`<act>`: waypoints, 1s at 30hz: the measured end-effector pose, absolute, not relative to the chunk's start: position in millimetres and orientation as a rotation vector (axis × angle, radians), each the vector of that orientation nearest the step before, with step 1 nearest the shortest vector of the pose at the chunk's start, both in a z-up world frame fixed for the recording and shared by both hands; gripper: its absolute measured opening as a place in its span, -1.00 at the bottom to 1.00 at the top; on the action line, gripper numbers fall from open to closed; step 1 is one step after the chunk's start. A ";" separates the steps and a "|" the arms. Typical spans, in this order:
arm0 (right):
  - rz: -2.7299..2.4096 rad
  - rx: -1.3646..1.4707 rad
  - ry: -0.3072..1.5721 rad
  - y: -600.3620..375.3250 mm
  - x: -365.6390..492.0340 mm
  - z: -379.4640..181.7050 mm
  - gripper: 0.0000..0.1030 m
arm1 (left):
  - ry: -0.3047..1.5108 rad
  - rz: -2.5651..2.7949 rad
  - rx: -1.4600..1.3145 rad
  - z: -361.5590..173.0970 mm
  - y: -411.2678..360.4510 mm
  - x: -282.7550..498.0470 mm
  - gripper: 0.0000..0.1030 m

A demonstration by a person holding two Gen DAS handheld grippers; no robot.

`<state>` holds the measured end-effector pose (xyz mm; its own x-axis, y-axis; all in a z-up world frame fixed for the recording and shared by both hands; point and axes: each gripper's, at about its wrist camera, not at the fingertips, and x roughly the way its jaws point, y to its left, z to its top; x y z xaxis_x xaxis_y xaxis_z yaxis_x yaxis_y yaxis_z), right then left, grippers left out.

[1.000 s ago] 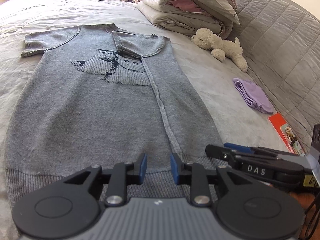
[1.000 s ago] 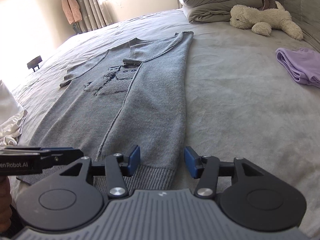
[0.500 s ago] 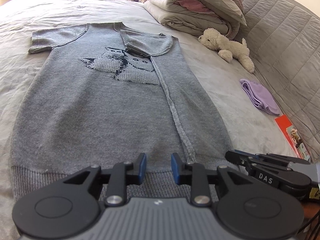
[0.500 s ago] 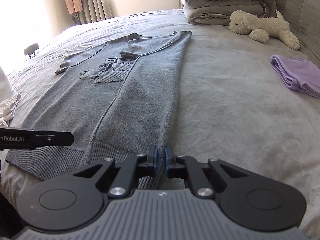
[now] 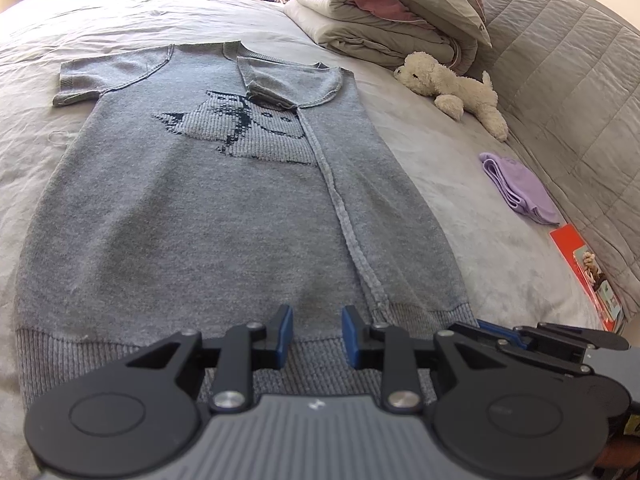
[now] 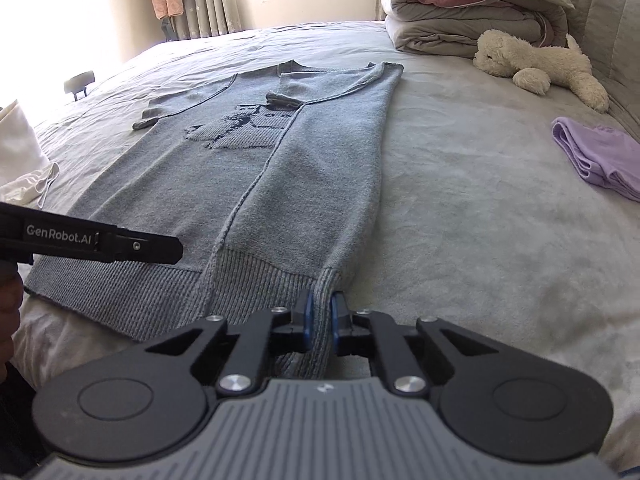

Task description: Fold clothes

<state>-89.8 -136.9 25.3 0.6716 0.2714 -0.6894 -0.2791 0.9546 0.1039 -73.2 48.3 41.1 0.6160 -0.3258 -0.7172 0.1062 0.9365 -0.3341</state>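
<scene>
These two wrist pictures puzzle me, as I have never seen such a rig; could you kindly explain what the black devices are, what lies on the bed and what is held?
Each black device is a hand-held two-finger gripper with a camera looking along its fingers. One picture comes from the left gripper, the other from the right gripper. On the grey bed lies a grey knitted short-sleeved sweater with a dark cat pattern, one side already folded inward. Beyond it are a cream plush dog, a folded lilac cloth and a stack of folded grey quilts. The right gripper's jaws have just been closing and now pinch the sweater's ribbed hem. The left gripper hovers over the hem, fingers apart, holding nothing.
</scene>
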 end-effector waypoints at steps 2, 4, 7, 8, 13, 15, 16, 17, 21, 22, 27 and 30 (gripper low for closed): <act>0.305 -0.001 0.773 -138.6 -90.1 25.9 -0.85 | 0.877 -0.250 -0.277 41.2 49.5 -72.8 -0.48; 0.303 -0.001 0.774 -138.6 -90.3 25.5 -0.85 | 0.879 -0.248 -0.282 41.8 50.4 -72.7 -0.48; 0.298 0.009 0.780 -138.9 -89.8 24.3 -0.85 | 0.877 -0.239 -0.286 43.4 52.5 -73.3 -0.48; 0.296 0.017 0.781 -139.8 -89.9 24.3 -0.85 | 0.878 -0.235 -0.288 43.6 53.3 -73.3 -0.48; 0.297 0.087 0.789 -146.9 -93.4 24.0 -0.54 | 0.879 -0.247 -0.294 45.1 50.9 -74.8 -0.48; 0.294 0.096 0.787 -147.8 -95.9 24.6 -0.42 | 0.875 -0.254 -0.289 45.8 48.8 -75.4 -0.48; 0.294 0.098 0.787 -147.8 -96.7 24.9 -0.40 | 0.873 -0.258 -0.287 46.2 47.7 -75.7 -0.48; 0.294 0.101 0.787 -147.8 -97.6 25.3 -0.40 | 0.872 -0.262 -0.286 46.4 46.9 -75.9 -0.48; 0.307 0.112 0.790 -147.5 -100.0 25.4 -0.40 | 0.872 -0.277 -0.300 46.2 46.5 -76.6 -0.48; 0.311 0.110 0.791 -147.1 -100.5 25.5 -0.40 | 0.870 -0.284 -0.303 46.9 46.0 -77.1 -0.48; 0.336 0.101 0.802 -143.1 -104.0 26.4 -0.45 | 0.855 -0.308 -0.285 48.5 39.5 -80.0 -0.46; 0.333 0.095 0.818 -142.1 -104.5 24.4 -0.45 | 0.860 -0.317 -0.253 44.7 32.1 -82.2 -0.46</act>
